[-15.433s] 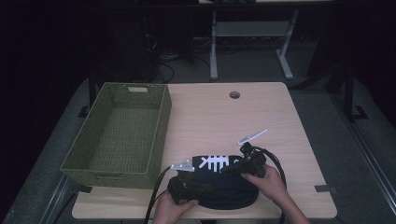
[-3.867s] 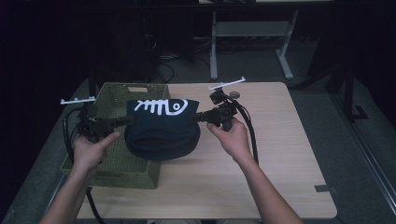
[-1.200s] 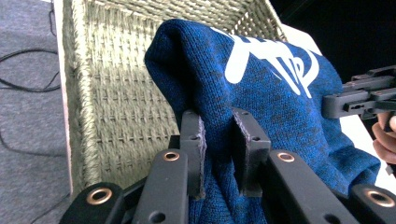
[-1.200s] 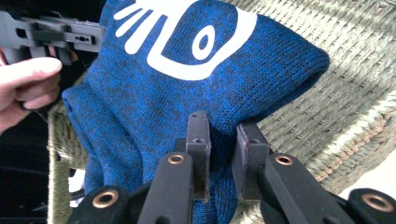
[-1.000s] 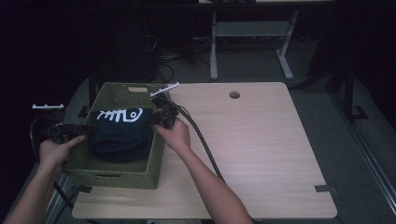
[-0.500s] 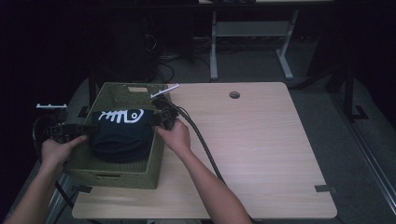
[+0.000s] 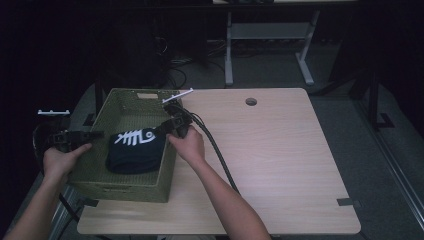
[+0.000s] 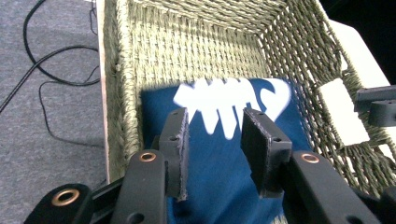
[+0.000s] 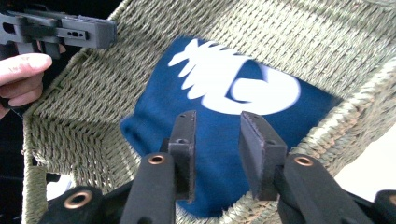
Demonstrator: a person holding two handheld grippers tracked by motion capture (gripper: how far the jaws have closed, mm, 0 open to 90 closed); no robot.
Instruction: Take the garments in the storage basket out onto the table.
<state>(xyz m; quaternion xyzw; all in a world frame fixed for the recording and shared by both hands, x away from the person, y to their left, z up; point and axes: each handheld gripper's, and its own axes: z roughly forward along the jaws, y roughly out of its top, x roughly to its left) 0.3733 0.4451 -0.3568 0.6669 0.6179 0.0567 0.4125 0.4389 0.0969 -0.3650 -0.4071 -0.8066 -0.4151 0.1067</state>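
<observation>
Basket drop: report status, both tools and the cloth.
Left tool and right tool open, jaws just opening, nothing pinched. Folded blue cloth with white fishbone print down inside the woven basket. Nothing in the way.

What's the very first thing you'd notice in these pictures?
The dark blue cloth with a white fishbone print, lying inside the green woven basket at the table's left edge. Next, the two black grippers at the basket's sides: the left gripper and right gripper, whose jaws have just been opening, with nothing pinched between them.
</observation>
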